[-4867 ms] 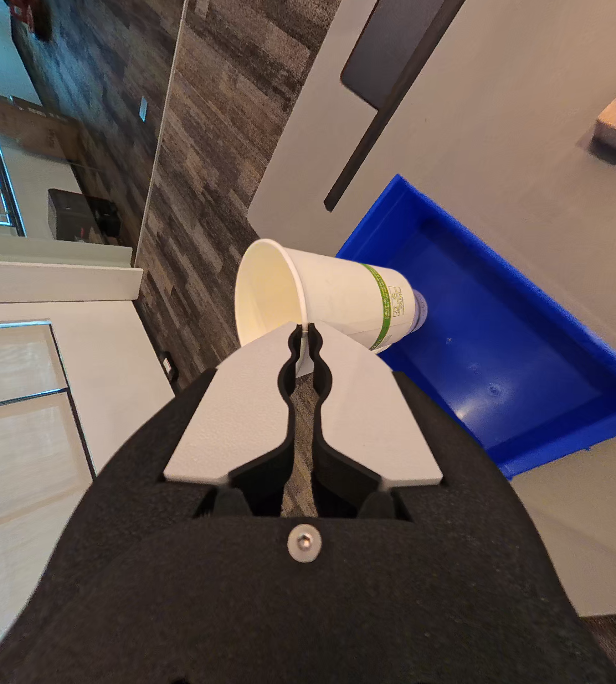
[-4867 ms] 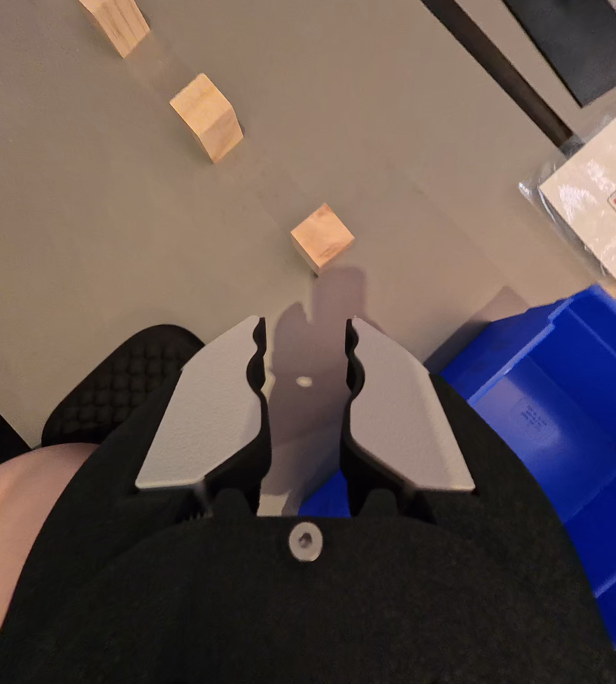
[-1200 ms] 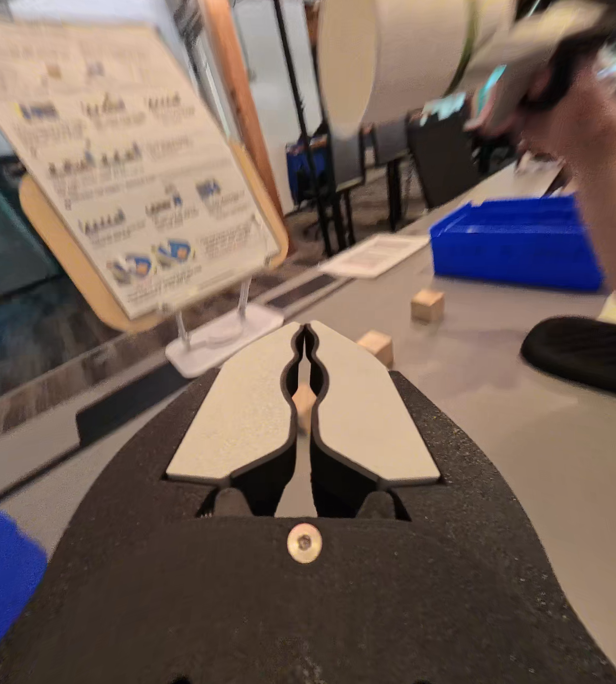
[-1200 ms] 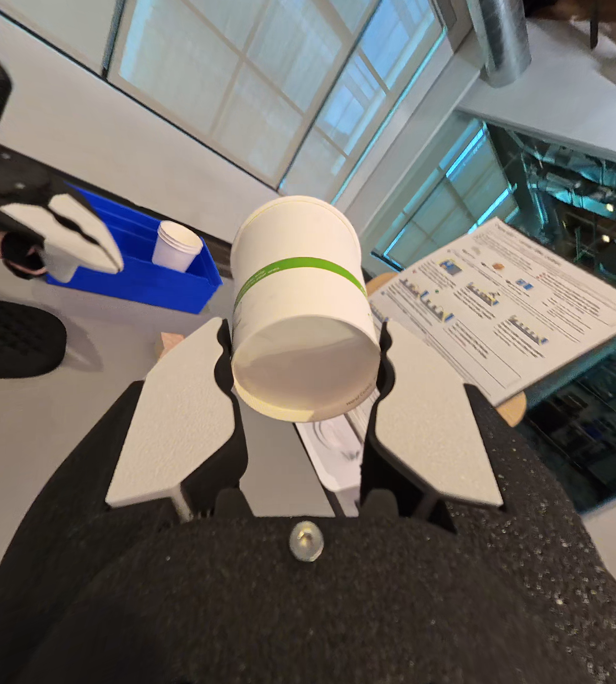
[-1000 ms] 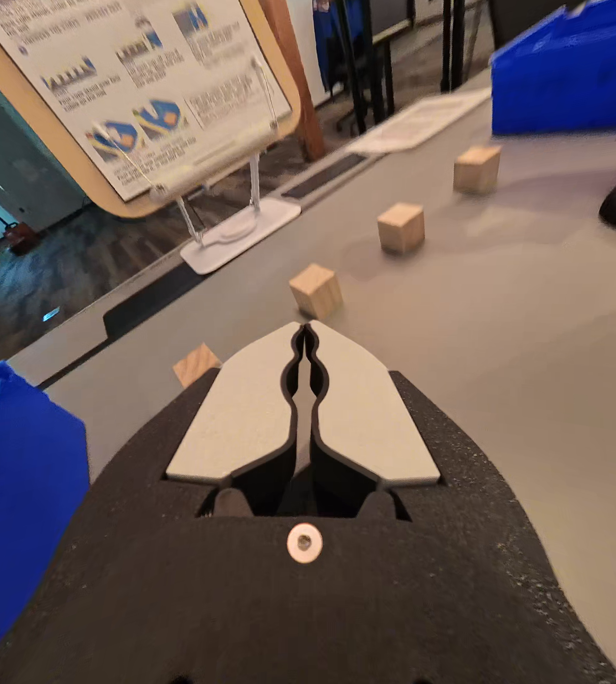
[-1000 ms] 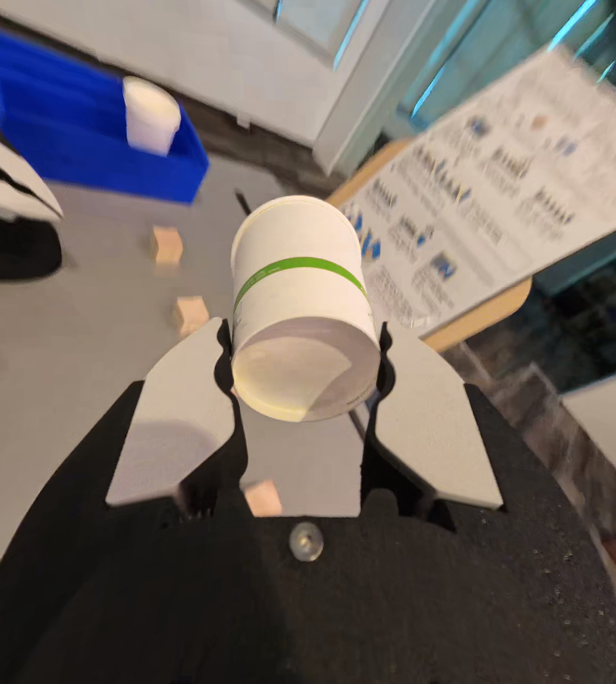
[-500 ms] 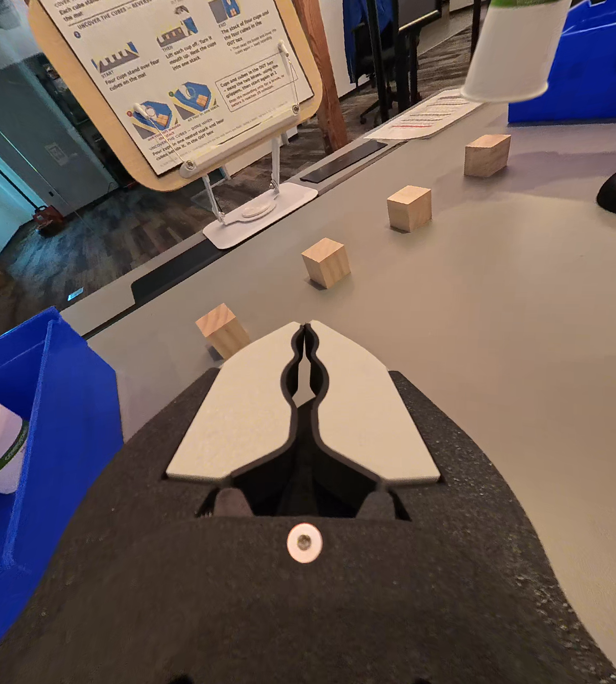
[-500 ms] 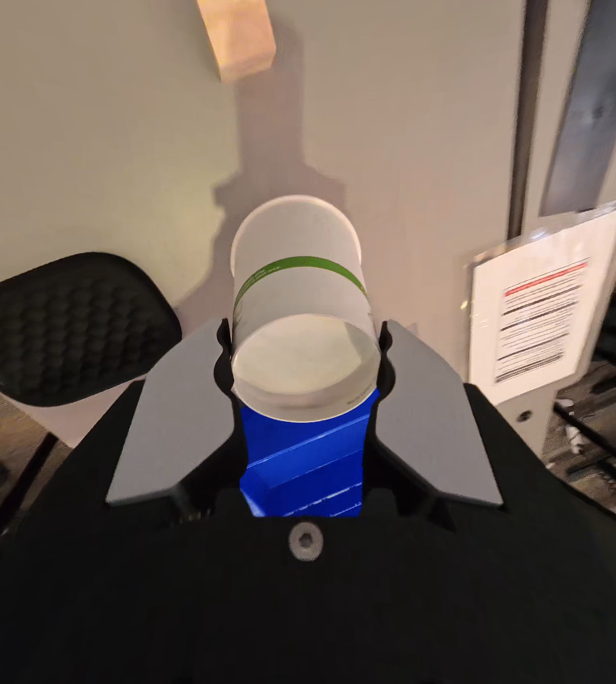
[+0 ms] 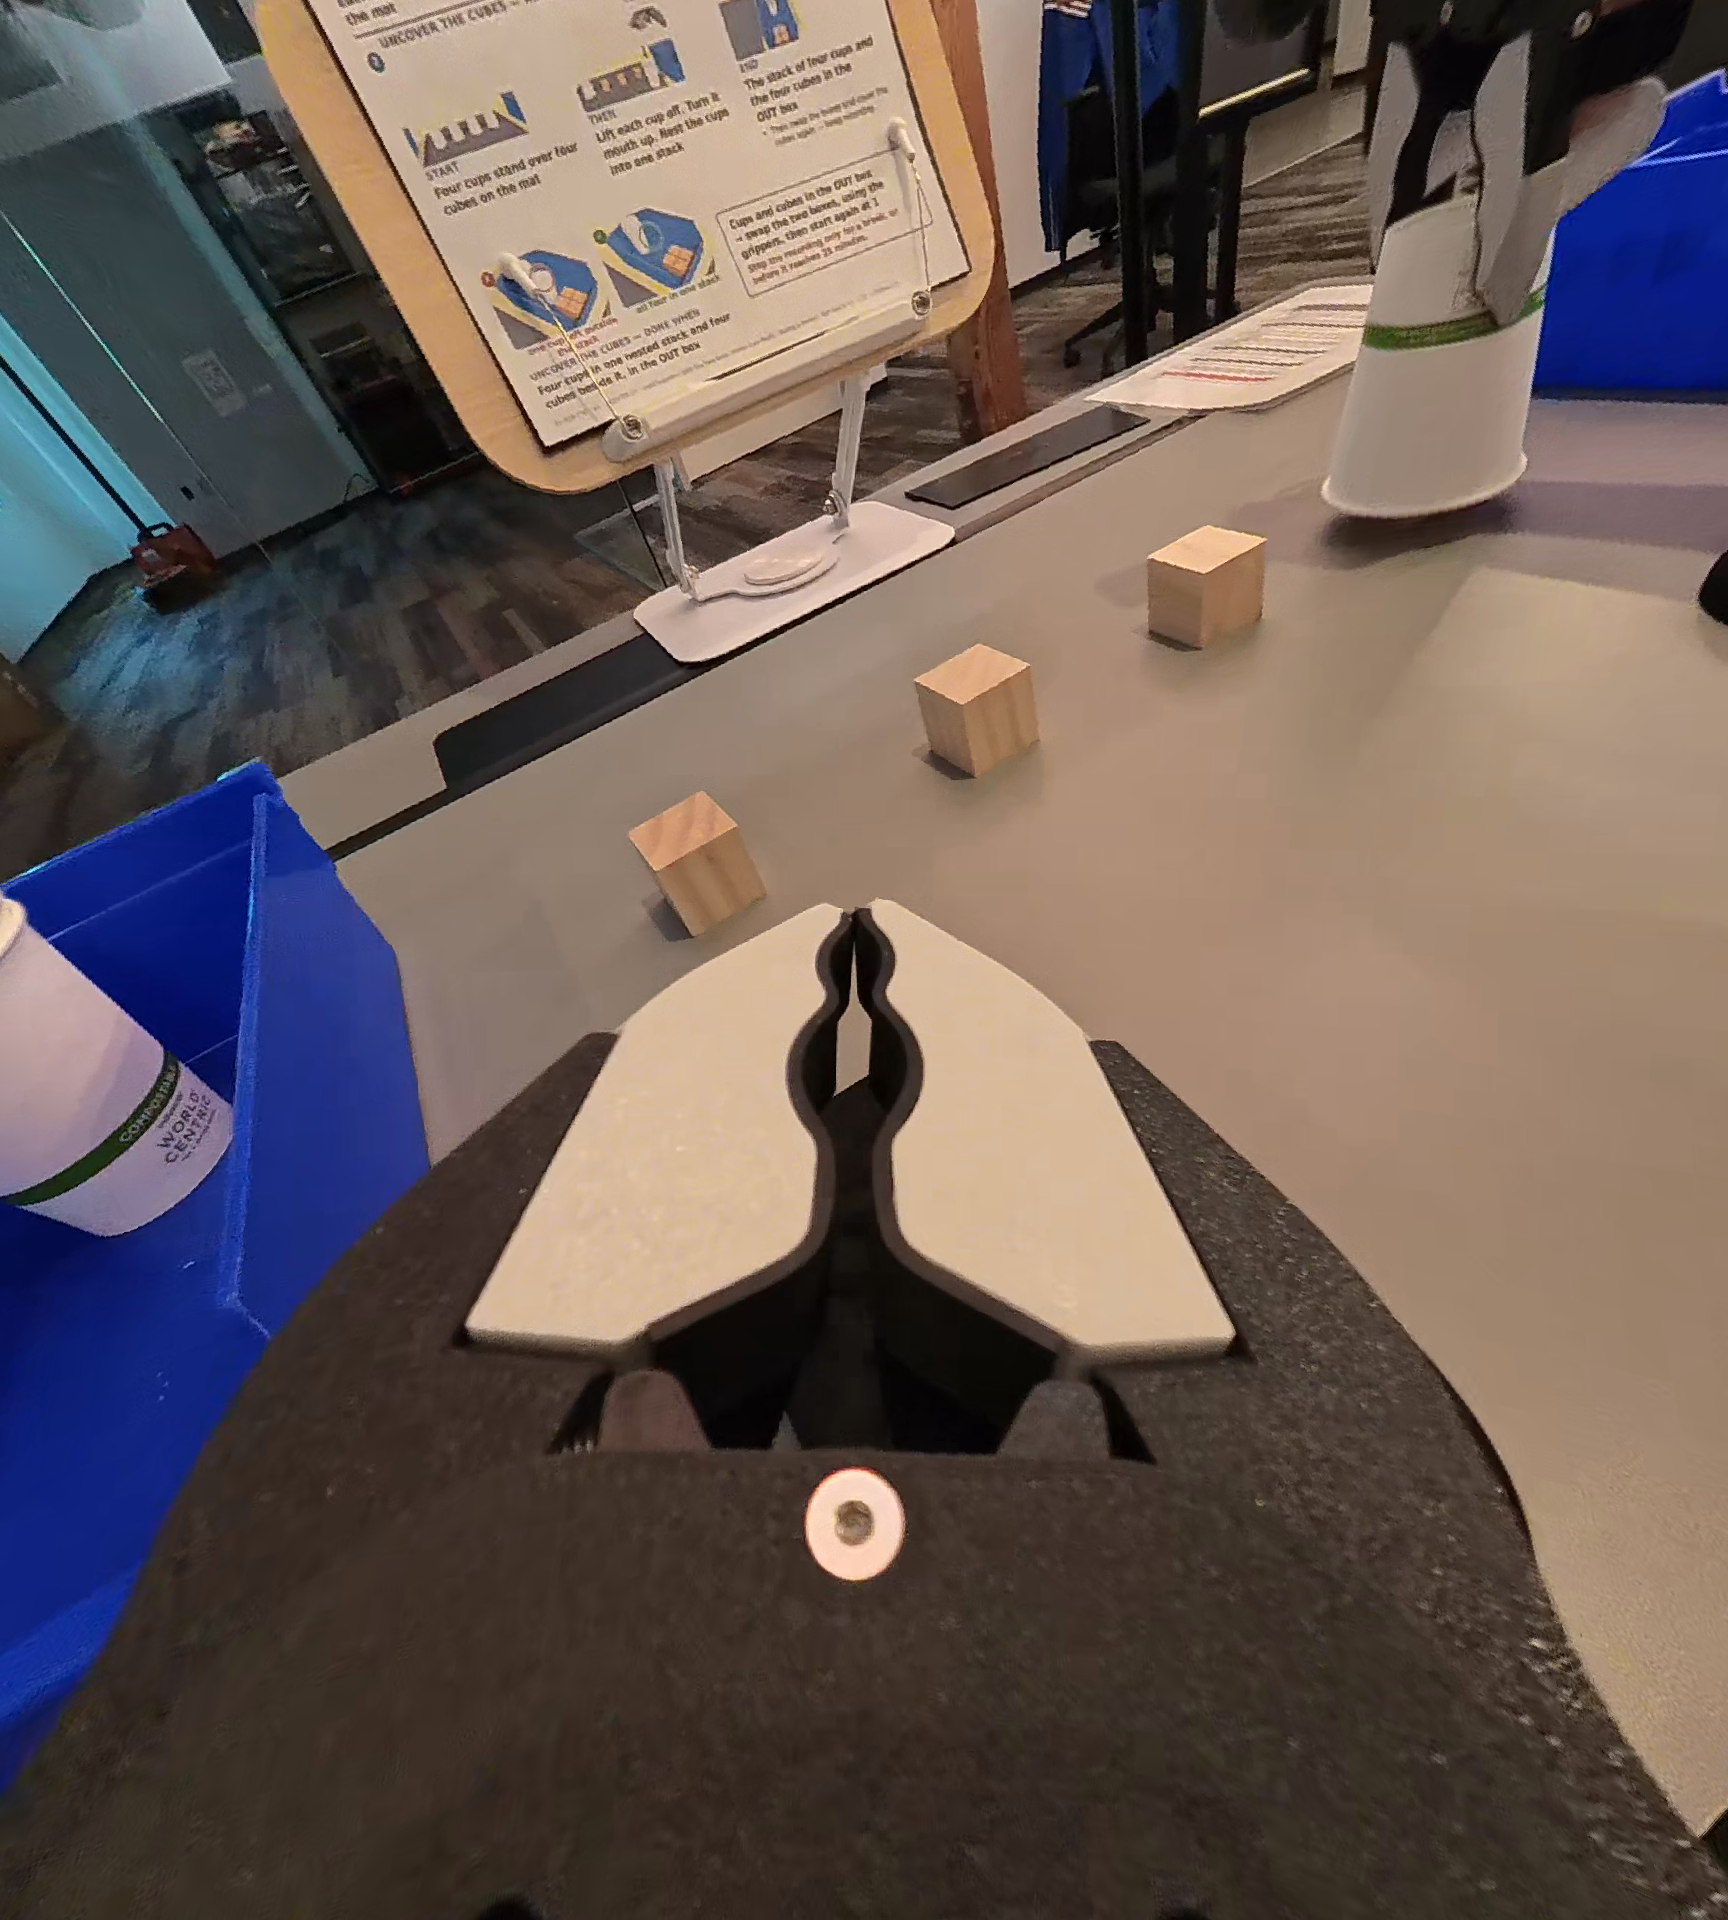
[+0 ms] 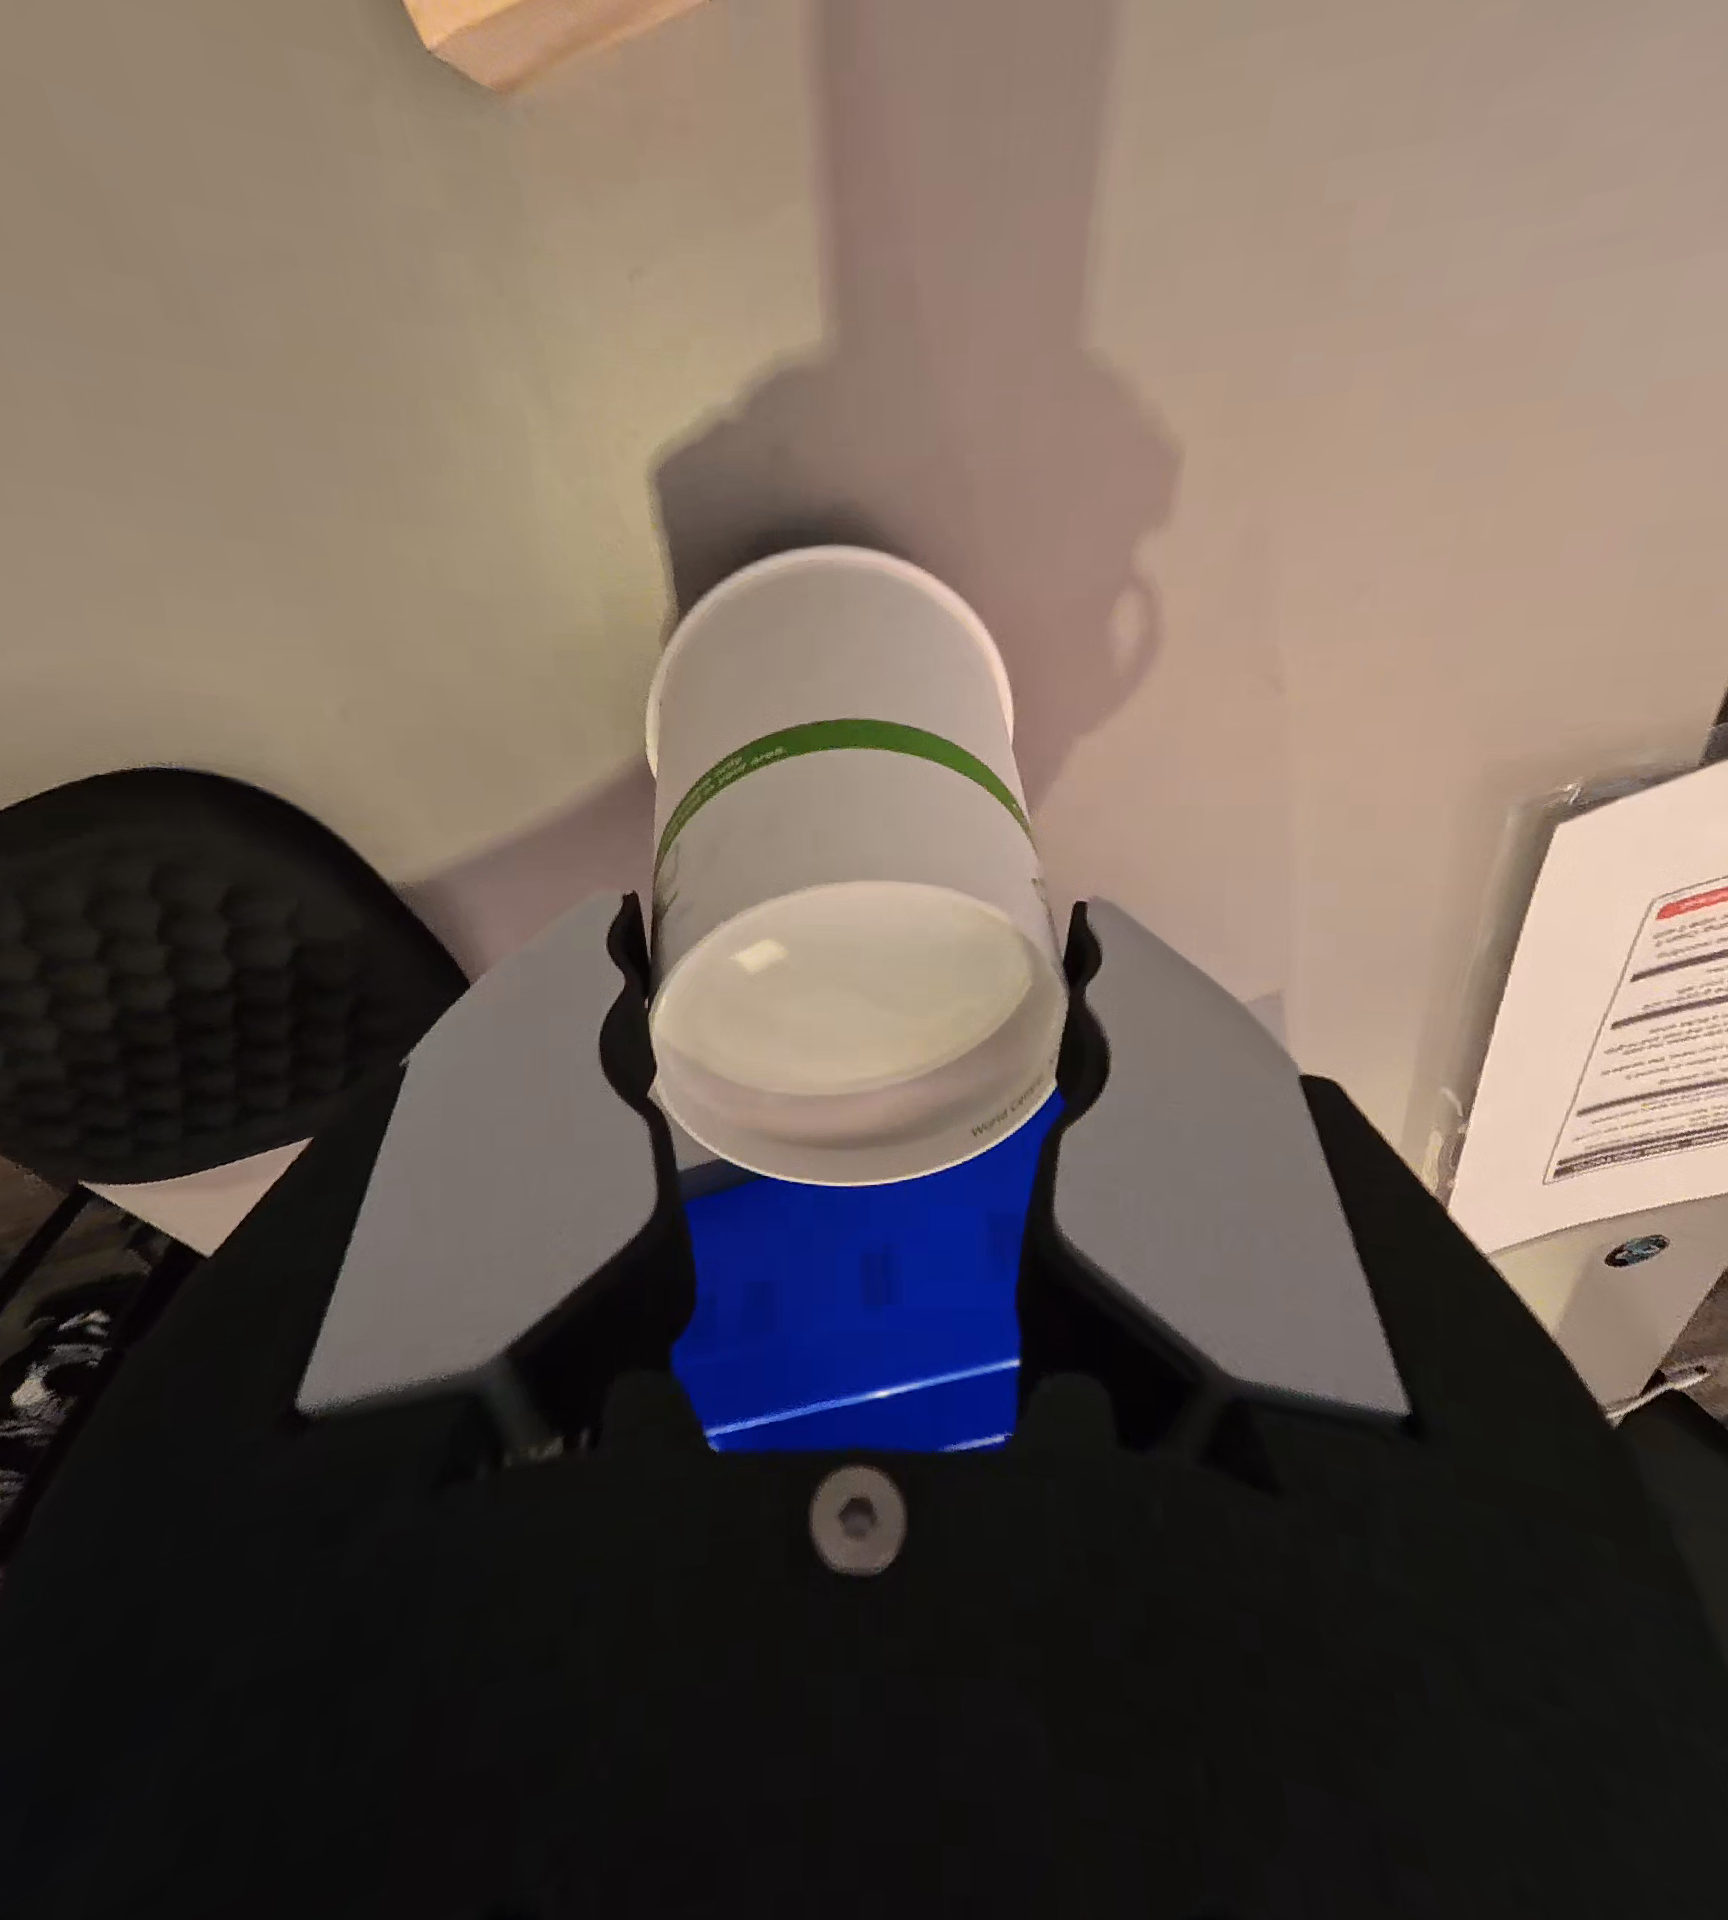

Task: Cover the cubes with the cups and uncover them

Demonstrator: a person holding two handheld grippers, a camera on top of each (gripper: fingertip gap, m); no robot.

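right gripper (image 10: 855, 1013): clamped on inverted paper cup (image 10: 844, 852) | left gripper (image 9: 855, 920): pressed together, empty

1. A grey table (image 9: 1462, 935) spreads ahead of the tongs, with a black strip (image 9: 1026, 457) along its far edge.
2. Beyond that edge lies dark patterned carpet (image 9: 340, 623).
3. Far left – glass partitions (image 9: 60, 343), lit teal.
4. Ahead right, black chair legs (image 9: 1140, 177) stand on the carpet.

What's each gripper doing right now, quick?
Left gripper: closed, empty.
Right gripper: closed on the upside-down white paper cup with a green band.
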